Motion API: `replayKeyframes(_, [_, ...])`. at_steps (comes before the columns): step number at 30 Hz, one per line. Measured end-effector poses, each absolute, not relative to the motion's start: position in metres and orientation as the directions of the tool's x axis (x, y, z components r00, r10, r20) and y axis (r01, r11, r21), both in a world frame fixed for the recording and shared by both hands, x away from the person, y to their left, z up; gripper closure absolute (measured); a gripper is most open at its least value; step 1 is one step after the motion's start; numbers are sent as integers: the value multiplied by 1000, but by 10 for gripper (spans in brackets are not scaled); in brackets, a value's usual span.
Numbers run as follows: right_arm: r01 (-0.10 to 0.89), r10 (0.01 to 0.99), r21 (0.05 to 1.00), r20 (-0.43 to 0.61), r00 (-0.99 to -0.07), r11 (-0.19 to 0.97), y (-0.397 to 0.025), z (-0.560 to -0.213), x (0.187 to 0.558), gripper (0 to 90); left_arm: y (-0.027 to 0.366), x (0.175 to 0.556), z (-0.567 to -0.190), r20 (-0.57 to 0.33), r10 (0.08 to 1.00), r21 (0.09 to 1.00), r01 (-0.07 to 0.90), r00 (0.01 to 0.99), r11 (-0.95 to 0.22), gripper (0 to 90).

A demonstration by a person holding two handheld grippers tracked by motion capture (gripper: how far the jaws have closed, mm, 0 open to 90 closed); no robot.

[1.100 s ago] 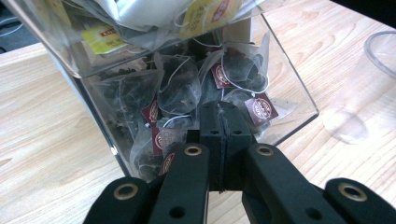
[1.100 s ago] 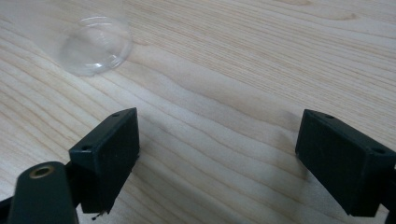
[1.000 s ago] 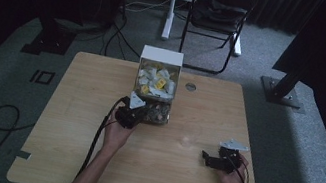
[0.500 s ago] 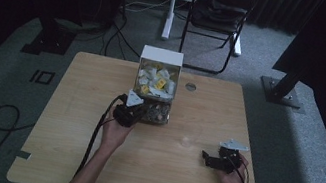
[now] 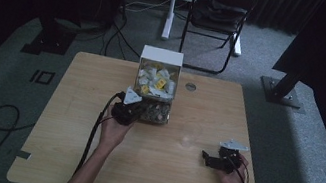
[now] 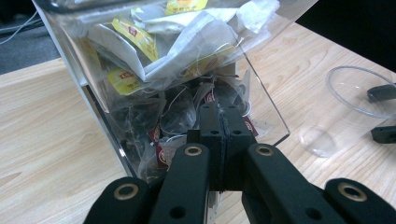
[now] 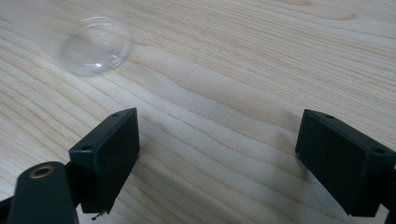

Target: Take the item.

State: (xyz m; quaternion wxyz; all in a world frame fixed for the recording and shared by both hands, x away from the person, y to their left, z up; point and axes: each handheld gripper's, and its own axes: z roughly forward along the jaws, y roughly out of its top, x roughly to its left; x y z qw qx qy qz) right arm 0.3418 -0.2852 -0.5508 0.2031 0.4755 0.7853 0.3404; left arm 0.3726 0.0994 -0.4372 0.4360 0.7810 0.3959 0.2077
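Tea bags fill a clear dispenser (image 5: 155,87) standing near the middle of the bench's (image 5: 77,107) far edge, paper-wrapped ones with yellow labels stacked in the upper part and darker loose ones (image 6: 177,116) with red tags in the open mouth at its base. The left tool (image 6: 219,135) is pushed into that mouth, its jaws pressed together with no gap between them; in the left gripper view the pads meet right among the dark bags and their strings, but whether a bag or a string is actually pinched between them I cannot tell. In the high view this tool (image 5: 129,111) sits against the front of the dispenser, touching it.

The right tool (image 5: 212,160) rests low over the bench toward the near right corner, jaws spread wide and holding nothing. A clear glass cup (image 7: 95,44) stands just ahead of it, between the two hands, and it looks empty.

As a judgement, the work is at an early stage: the pick at the dispenser is under way, no bag has been drawn clear, and carrying one across to the cup remains to be done.
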Motion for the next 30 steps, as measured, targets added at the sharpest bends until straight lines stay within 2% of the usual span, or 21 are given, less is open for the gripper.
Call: replayKeyframes(30, [608,885,728,5,-465,316,-285,-551,342,135,91,369,-420,-37,768,863,408,639,-298,900])
